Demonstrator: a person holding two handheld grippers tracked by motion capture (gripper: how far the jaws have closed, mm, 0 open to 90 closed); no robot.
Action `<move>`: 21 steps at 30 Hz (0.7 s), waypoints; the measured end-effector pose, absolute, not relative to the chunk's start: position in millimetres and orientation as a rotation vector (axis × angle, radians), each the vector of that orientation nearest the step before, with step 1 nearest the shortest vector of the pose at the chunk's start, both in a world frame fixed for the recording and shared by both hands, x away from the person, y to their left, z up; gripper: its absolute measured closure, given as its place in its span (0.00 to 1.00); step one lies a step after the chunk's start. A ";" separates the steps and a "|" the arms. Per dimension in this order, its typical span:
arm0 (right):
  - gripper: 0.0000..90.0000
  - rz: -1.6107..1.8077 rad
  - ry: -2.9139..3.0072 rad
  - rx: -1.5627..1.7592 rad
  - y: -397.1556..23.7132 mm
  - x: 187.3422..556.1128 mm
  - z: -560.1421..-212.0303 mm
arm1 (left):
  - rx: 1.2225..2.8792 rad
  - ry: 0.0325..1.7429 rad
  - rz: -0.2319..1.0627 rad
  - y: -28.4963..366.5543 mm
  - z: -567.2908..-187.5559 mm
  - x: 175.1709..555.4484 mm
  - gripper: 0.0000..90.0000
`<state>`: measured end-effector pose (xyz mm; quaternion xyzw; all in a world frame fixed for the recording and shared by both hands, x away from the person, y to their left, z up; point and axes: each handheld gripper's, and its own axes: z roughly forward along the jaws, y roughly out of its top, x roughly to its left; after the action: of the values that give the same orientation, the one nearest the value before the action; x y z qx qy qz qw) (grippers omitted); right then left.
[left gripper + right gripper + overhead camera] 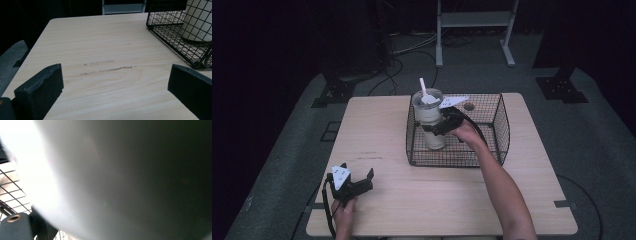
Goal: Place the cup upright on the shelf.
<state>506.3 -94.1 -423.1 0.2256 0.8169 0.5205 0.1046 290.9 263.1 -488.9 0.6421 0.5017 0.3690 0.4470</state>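
From above, the right gripper clasps the pale tumbler at mid-height; it stands upright inside the wire basket, at its left end, a white straw rising from its lid. The left gripper rests near the table's front-left corner, jaws spread wide.

Along the left gripper's jaws, bare table lies between them, basket and tumbler well off.

Seen from the right gripper, the tumbler's wall presses close.

Dim room, walls lost in dark. Grey carpeted floor all around. Light wood table with rounded corners, faint scuff marks on top. White metal frame at far end. Black cables trailing over floor. Dark stand bases at far left and right.
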 end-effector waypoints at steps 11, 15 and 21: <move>0.09 1.550 2.418 0.603 -100.7 505.9 -427.7 | 1.592 1.241 0.914 262.9 -489.0 290.9 0.00; 0.09 1.553 2.414 0.617 -102.9 505.5 -428.9 | 1.593 1.240 0.915 262.8 -489.0 290.8 0.00; 0.09 1.544 2.416 0.601 -106.6 505.1 -429.9 | 1.595 1.239 0.916 262.8 -489.0 290.9 0.00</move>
<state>505.1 -106.6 -429.9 0.2041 0.8201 0.5241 0.1058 290.9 262.8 -489.0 0.6440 0.4999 0.3697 0.4457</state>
